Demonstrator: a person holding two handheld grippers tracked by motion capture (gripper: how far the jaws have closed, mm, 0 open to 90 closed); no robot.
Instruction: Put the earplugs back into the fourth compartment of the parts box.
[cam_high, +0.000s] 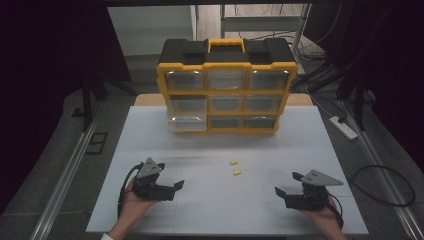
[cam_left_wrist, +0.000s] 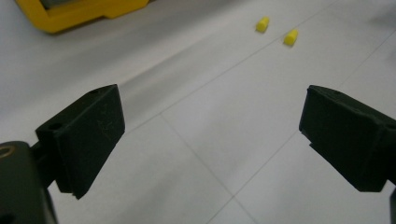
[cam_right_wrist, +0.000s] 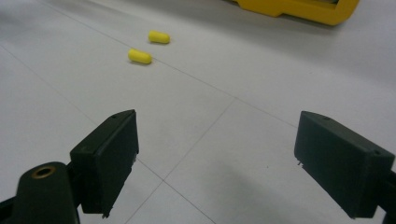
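Two small yellow foam plugs lie apart on the white table (cam_high: 150, 135), one (cam_high: 233, 162) slightly farther back than the other (cam_high: 237, 172). My left gripper (cam_high: 170, 176) rests low at the front left, held in a hand, its jaws wide apart and pointing right toward the plugs. In the left gripper view the gripper (cam_left_wrist: 212, 126) is open with bare table between its jaws, and the plugs (cam_left_wrist: 263, 24) (cam_left_wrist: 291, 37) lie well ahead. At the front right, my right gripper (cam_high: 287, 183) points left. It (cam_right_wrist: 217, 140) stands open and empty, far short of the plugs (cam_right_wrist: 159, 37) (cam_right_wrist: 140, 56).
A yellow and black drawer cabinet (cam_high: 227, 85) with clear drawers stands at the table's back edge. Its bottom-left drawer (cam_high: 187, 123) sticks out a little. The cabinet's base shows in the gripper views (cam_left_wrist: 70, 16) (cam_right_wrist: 299, 10). A power strip (cam_high: 343, 127) lies on the floor to the right.
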